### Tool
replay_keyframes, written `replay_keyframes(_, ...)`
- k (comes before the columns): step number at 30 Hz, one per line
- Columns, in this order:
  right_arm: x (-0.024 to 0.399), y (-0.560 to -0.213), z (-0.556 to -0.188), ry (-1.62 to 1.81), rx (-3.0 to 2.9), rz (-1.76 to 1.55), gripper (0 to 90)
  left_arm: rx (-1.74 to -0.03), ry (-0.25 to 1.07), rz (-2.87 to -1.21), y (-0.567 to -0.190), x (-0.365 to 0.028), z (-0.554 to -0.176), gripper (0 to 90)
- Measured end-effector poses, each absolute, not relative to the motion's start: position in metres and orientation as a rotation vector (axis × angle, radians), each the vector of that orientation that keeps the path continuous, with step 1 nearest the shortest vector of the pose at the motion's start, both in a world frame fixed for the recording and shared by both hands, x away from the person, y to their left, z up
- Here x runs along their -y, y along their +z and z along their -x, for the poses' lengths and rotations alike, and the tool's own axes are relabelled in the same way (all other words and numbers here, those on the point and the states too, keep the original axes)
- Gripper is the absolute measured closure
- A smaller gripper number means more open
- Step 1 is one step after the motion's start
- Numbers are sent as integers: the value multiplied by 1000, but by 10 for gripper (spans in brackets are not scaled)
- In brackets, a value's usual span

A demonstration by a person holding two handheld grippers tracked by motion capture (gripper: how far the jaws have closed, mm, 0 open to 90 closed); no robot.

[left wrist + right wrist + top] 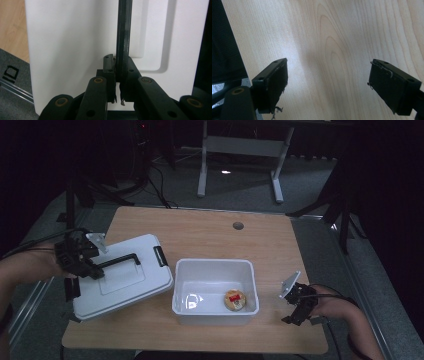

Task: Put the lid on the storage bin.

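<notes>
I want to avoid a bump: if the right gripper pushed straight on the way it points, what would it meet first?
Most likely the bare wooden table. The right gripper has open jaws with nothing between them, angled down at the tabletop; how far off it is cannot be told.

I am seeing the bin (215, 270) sitting near the middle of the table (200, 227), toward my edge, with a small round packet (235, 300) lying inside it at its near right corner. The lid (122, 282) is lying just left of the bin, its right edge against the bin's rim and its left end hanging past the table's left side. My left gripper (95, 268) is sitting over the lid's left part, on the handle (124, 35). My right gripper (292, 315) is hovering right of the bin, above bare tabletop near the front right corner.
</notes>
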State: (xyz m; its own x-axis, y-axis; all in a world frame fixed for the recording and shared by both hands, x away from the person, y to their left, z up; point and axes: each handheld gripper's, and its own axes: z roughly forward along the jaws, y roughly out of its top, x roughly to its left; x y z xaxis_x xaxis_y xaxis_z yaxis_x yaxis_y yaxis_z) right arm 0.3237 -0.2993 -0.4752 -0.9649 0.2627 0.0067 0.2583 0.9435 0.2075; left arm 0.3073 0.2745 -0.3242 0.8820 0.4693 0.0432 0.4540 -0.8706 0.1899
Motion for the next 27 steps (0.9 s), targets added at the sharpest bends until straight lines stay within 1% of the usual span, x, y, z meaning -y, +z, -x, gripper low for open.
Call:
replay_keyframes(12,301,-477,-323,325,-3075,-417,152,-554,149,-2866,-312,-225,-318,834)
replay_keyframes(27,301,-479,-323,354,-3066,-404,152,-399,90,-2880,-320,-161,-337,834)
